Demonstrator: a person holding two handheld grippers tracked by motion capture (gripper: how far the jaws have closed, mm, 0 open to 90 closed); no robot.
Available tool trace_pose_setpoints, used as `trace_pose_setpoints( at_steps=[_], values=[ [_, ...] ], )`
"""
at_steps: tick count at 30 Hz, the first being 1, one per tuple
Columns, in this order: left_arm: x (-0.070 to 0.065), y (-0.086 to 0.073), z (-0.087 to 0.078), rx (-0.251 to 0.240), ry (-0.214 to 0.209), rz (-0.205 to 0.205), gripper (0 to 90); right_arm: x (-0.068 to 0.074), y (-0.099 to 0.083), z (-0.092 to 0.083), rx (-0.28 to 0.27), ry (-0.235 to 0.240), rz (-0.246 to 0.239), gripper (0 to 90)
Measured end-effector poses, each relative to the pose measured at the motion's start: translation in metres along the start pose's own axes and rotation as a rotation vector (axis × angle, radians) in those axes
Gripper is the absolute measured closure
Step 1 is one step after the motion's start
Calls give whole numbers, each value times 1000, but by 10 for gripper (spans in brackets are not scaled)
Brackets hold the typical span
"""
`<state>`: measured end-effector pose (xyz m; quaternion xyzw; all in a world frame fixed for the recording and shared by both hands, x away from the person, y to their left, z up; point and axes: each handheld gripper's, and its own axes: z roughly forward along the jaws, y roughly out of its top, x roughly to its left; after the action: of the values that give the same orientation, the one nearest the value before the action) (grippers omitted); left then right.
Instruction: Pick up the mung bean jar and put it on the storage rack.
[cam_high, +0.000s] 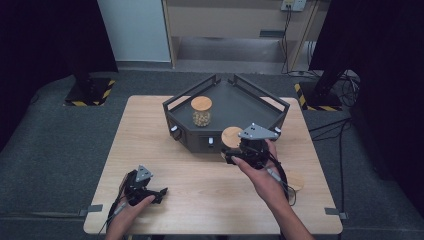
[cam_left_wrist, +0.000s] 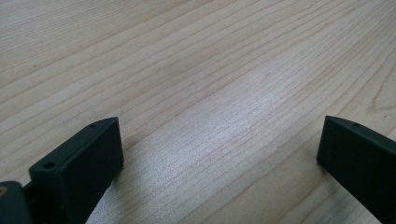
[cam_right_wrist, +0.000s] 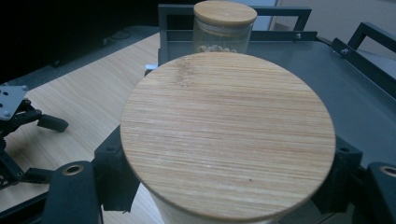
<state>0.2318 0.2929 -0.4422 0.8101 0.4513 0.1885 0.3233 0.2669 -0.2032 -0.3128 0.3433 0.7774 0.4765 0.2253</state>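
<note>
Wooden lids are topping two jars. The right hand-held gripper (cam_high: 235, 150) is squeezing one jar (cam_right_wrist: 228, 140) at the near edge of the dark tray (cam_high: 250, 100). The other jar (cam_high: 201, 111) is standing inside the tray. The left hand-held gripper (cam_high: 150, 192) is resting on the table (cam_high: 200, 195), well away from the tray, jaws wide apart.

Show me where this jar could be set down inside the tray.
The tray floor is bare right of and in front of the lidded jar near its left rail. The right gripper holds a second jar at the crowded front edge. The left gripper rests open on the table.
</note>
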Motion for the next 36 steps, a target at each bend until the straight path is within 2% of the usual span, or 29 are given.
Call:
trace_pose_setpoints(
  at_steps=[36],
  values=[
    [0, 0, 0, 0, 0, 0, 0, -12, 28, 16, -15, -22, 7, 254]
  ],
)
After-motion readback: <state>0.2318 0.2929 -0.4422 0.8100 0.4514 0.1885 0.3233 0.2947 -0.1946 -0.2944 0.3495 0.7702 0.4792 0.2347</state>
